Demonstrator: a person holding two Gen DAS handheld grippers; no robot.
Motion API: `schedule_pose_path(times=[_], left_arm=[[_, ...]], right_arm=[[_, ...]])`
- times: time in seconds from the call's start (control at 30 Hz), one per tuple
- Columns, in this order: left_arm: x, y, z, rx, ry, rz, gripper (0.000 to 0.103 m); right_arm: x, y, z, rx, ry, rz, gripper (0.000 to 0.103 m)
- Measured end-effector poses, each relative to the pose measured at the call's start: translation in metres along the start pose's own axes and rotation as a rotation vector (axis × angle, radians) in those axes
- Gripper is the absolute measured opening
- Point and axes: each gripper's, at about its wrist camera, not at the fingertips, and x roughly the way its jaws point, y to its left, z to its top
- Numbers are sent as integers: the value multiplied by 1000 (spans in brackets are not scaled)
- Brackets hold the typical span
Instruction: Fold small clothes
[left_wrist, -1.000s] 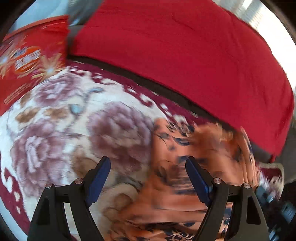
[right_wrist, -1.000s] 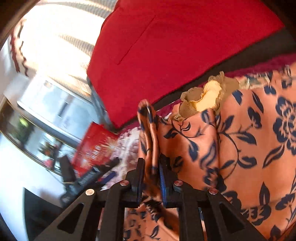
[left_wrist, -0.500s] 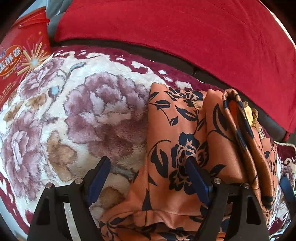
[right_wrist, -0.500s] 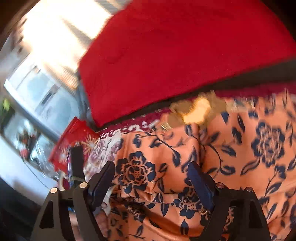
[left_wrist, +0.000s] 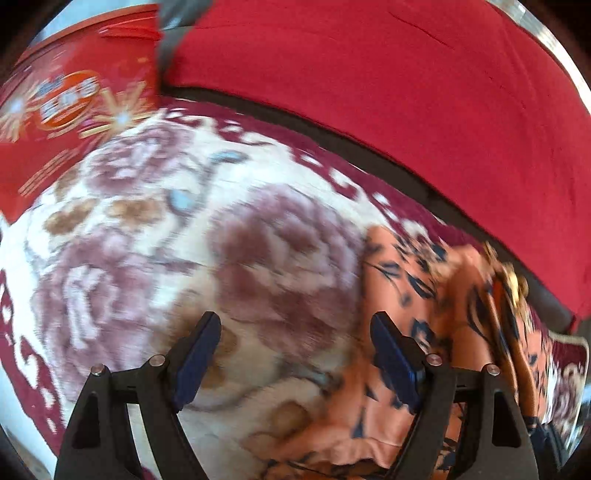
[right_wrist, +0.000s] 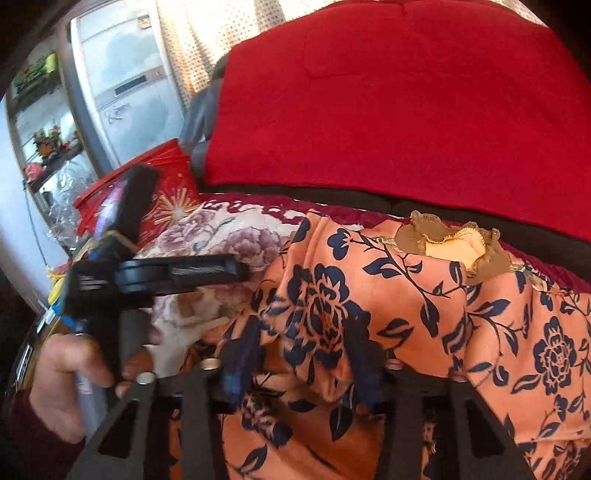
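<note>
While the orange floral garment (right_wrist: 388, 314) lies bunched on the flowered blanket (left_wrist: 155, 258), just before the red cushion (right_wrist: 388, 96), the right gripper (right_wrist: 303, 354) has just been closing, a fold of it between the jaws. The left gripper (left_wrist: 295, 354) hangs wide open and empty beside that cloth's edge, so the step looks like regripping mid-fold (next, a firm pinch). I count one garment, two grippers, one red box (left_wrist: 66, 110).

Our right hand-held gripper (right_wrist: 301, 354), clamped on a fold of the orange floral garment (right_wrist: 406, 295) a second ago, let go, flew wide, and has just been closing again with a ridge of cloth between its jaws. Our left hand-held gripper (left_wrist: 291, 350) has slid sideways, so the floral blanket (left_wrist: 184, 240) fills more of its view.
</note>
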Motion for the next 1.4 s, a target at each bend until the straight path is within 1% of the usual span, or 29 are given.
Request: schedule_pose_path(times=[0.03, 0.07, 0.1, 0.2, 0.27, 0.37, 0.43, 0.53, 0.6, 0.67, 0.7, 0.73, 0.8, 0.9, 0.97, 1.03, 1.1, 1.13, 1.27, 1.3, 1.37, 1.4], left_arm=[[0, 6, 2, -18, -5, 3, 83], [2, 8, 3, -26, -6, 4, 83], [2, 10, 4, -27, -3, 3, 83], [5, 6, 3, -6, 6, 4, 83], [7, -1, 3, 20, 6, -4, 83], [4, -11, 0, 47, 2, -13, 83], [5, -17, -2, 65, 9, -12, 83], [7, -19, -3, 70, 23, -11, 83], [8, -18, -3, 67, 24, -5, 83], [9, -16, -2, 63, 26, -6, 83], [10, -15, -2, 63, 27, -4, 83], [10, -15, -2, 65, 28, -1, 83], [11, -15, -3, 70, 31, 5, 83], [12, -15, -3, 73, 33, 8, 83], [12, -15, -4, 77, 33, 13, 83], [12, -17, -5, 84, 36, 16, 83], [12, -18, -6, 89, 34, 19, 83], [12, -20, -6, 94, 31, 21, 83], [11, -31, -10, 129, 21, 32, 83], [11, -35, -11, 140, 17, 34, 83], [10, -42, -13, 160, 2, 33, 83], [8, -47, -15, 177, -9, 31, 83]], right_arm=[[4, -1, 3, 14, 1, -3, 38], [9, -3, 5, 33, 3, -13, 36], [12, -5, 5, 55, 3, -10, 29], [13, -30, 8, 218, -22, 91, 21], [10, -48, 6, 301, -34, 133, 18], [25, -70, -1, 428, -9, 154, 18], [35, -72, -1, 439, 29, 144, 18], [44, -56, 2, 380, 77, 146, 19], [52, -44, 5, 321, 97, 103, 19], [51, -35, 8, 254, 75, 59, 19], [52, -34, 10, 240, 70, 43, 15], [52, -35, 11, 239, 66, 34, 7], [43, -36, 13, 237, 19, 7, 5], [13, -41, 19, 219, -86, -97, 5], [-11, -51, 22, 208, -143, -190, 5], [-34, -72, 22, 220, -185, -275, 5], [-59, -106, 16, 288, -215, -360, 5], [-72, -132, 9, 353, -222, -399, 5], [-94, -203, -27, 528, -217, -495, 5], [-95, -213, -34, 563, -211, -488, 5], [-85, -239, -55, 667, -168, -396, 5], [-73, -247, -62, 706, -116, -335, 7]])
